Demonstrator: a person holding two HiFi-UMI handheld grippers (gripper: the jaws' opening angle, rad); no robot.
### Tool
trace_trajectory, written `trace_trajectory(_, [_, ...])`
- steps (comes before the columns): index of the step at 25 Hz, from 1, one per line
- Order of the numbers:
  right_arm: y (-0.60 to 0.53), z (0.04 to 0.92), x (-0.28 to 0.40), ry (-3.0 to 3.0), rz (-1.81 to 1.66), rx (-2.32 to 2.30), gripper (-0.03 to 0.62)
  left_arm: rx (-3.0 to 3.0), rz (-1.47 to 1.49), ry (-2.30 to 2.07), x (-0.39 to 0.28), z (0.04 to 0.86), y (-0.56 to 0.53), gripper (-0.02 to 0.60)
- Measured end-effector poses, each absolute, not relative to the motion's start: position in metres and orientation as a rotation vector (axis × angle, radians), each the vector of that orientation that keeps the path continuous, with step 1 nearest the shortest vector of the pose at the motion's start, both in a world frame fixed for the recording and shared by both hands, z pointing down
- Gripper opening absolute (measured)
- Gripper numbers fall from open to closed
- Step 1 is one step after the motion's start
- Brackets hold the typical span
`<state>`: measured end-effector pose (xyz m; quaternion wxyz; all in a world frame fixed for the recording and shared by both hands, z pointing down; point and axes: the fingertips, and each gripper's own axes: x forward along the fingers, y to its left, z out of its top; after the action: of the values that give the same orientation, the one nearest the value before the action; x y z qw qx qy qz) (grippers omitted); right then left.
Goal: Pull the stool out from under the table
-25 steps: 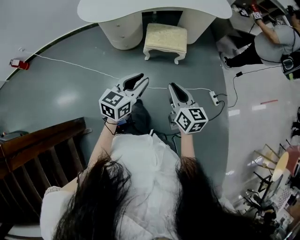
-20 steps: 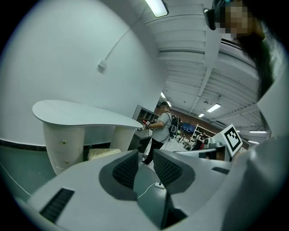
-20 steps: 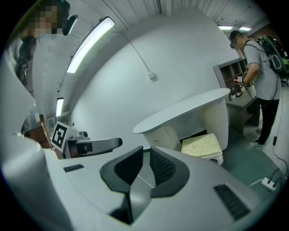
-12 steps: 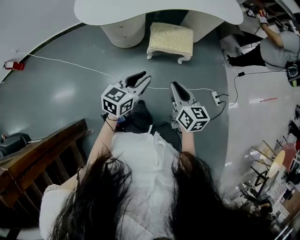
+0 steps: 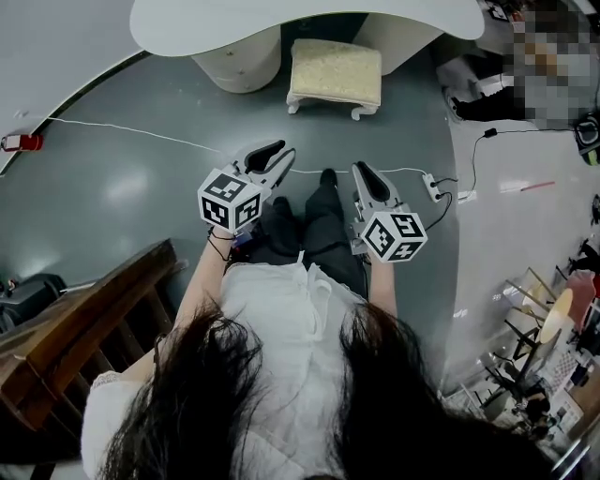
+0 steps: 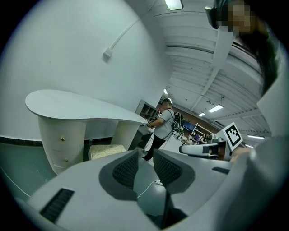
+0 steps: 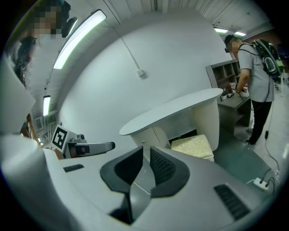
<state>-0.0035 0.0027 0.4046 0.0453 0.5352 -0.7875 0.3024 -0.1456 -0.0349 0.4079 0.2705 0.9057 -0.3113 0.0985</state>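
Note:
A cream cushioned stool (image 5: 335,75) with white curved legs stands on the grey floor, its back edge tucked between the two pedestals of the white table (image 5: 309,19). My left gripper (image 5: 278,153) and right gripper (image 5: 362,174) hover side by side well short of the stool, both shut and empty. In the left gripper view the stool (image 6: 106,151) sits low beneath the table top (image 6: 76,106), past my shut gripper (image 6: 145,164). In the right gripper view the stool (image 7: 194,145) lies beyond my shut gripper (image 7: 146,164), under the table (image 7: 171,110).
A white cable (image 5: 141,136) crosses the floor to a power strip (image 5: 432,190). A dark wooden railing (image 5: 75,319) stands at the lower left. A person (image 5: 553,84) bends over at the upper right. Cluttered racks (image 5: 544,356) fill the right edge.
The person holding the grippers has stepped forward: a dark-trousered leg and shoe now show between the grippers. Both grippers stay shut, still pointing toward the stool.

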Motion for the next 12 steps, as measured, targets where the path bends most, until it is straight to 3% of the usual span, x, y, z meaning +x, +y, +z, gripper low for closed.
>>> trace_trajectory(12, [-0.055,0.459,0.066,-2.403,0.965,1.479,0.061,2.345,0.33,-0.948,-0.12,0.464,-0.1,0.115])
